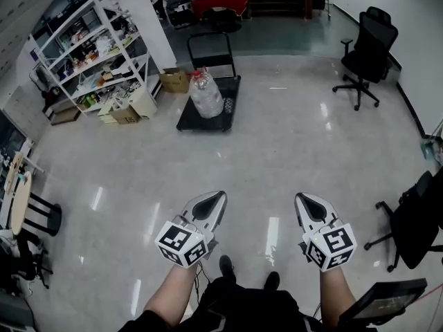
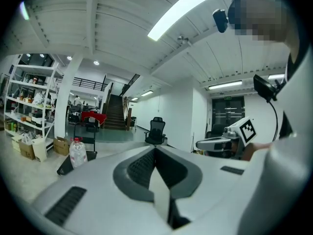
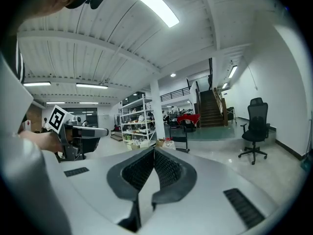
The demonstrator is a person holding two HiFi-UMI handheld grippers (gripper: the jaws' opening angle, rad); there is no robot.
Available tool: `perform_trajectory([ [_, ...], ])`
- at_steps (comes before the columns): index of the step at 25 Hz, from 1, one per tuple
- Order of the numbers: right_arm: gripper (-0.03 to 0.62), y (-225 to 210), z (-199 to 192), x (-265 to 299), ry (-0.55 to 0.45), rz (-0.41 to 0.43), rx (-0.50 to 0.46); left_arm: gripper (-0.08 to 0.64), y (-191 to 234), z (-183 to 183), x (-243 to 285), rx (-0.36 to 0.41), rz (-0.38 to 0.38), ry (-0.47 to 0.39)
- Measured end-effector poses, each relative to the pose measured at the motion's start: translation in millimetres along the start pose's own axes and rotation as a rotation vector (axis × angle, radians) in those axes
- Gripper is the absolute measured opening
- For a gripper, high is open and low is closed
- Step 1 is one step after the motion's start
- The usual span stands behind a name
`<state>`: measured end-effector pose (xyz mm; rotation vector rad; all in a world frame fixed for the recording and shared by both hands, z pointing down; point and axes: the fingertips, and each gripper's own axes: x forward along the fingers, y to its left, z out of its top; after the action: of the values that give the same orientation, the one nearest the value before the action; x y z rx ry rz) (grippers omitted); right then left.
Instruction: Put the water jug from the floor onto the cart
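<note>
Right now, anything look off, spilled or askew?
Nothing stands out. The clear plastic water jug with a red cap stands upright on the black flat cart, and no spill shows on the glossy grey floor around it.

water jug: clear, red cap, upright | standing on black flat cart

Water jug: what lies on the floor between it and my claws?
Nothing: the head view shows only bare, shiny floor between the water jug on the cart and the left claw and right claw.
</note>
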<state>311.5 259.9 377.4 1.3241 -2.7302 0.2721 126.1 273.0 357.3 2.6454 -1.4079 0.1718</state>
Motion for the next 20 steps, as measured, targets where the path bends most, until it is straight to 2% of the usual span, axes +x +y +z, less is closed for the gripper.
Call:
perform_trajectory([
  [5, 0.003, 40.3, -1.1, -23.2, -0.003, -0.008, -0.011, 0.002, -16.7, -8.3, -52.9, 0.069, 0.016, 0.043],
  [9, 0.003, 72.0, -16.1, -40.1, -0.003, -0.03, -0.005, 0.002, -27.9, -24.3, -91.0, 0.058, -0.016, 0.024],
  [12, 0.003, 114.8, -31.9, -46.6, -0.002, -0.046, 0.021, 0.002, -21.5, -36.8, -131.9, 0.047, -0.043, 0.022],
  [16, 0.003, 167.1, -46.0, -55.7, 0.024, -0.092, 0.023, 0.002, -12.5, -38.6, -181.5, 0.077, -0.1, -0.001],
  [20, 0.003, 210.9, -75.0, -79.8, 0.057, -0.132, 0.035, 0.002, -6.2, -71.9, -223.7, 0.039, -0.125, 0.025],
])
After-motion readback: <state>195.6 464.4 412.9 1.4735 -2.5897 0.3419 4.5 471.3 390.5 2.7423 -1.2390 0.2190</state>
